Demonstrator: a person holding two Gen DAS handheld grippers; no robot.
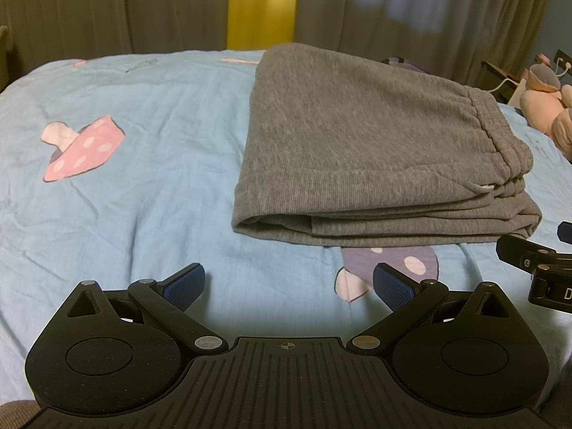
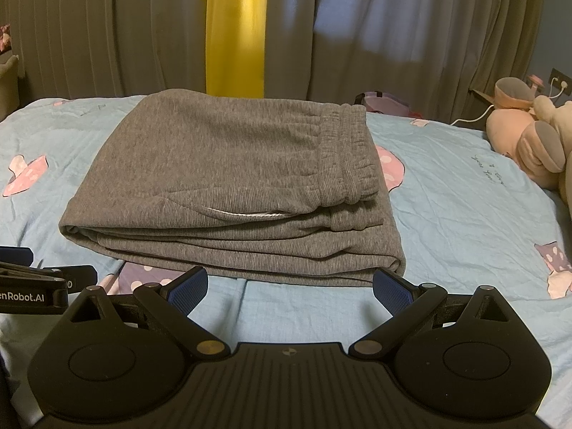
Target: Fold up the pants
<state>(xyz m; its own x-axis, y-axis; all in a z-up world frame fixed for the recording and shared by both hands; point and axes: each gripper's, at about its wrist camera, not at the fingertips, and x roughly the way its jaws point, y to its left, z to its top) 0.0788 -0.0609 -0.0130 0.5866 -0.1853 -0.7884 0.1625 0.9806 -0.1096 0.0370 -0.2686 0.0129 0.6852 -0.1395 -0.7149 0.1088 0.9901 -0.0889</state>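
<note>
Grey knit sweatpants (image 1: 375, 150) sit folded into a compact stack on light-blue mushroom-print bedsheet (image 1: 125, 186), left gripper (image 1: 289, 286) spread, empty; right view: right gripper (image 2: 290, 287) likewise released, fold looks done.

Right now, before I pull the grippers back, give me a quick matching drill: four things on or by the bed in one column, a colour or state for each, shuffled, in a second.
Things:
1. grey sweatpants
2. left gripper
3. plush toy
4. curtain strip

States:
A. yellow
B. folded in a stack on the bedsheet
C. pink, at the bed's right edge
D. open, empty

Pairs: 1-B, 2-D, 3-C, 4-A
</note>
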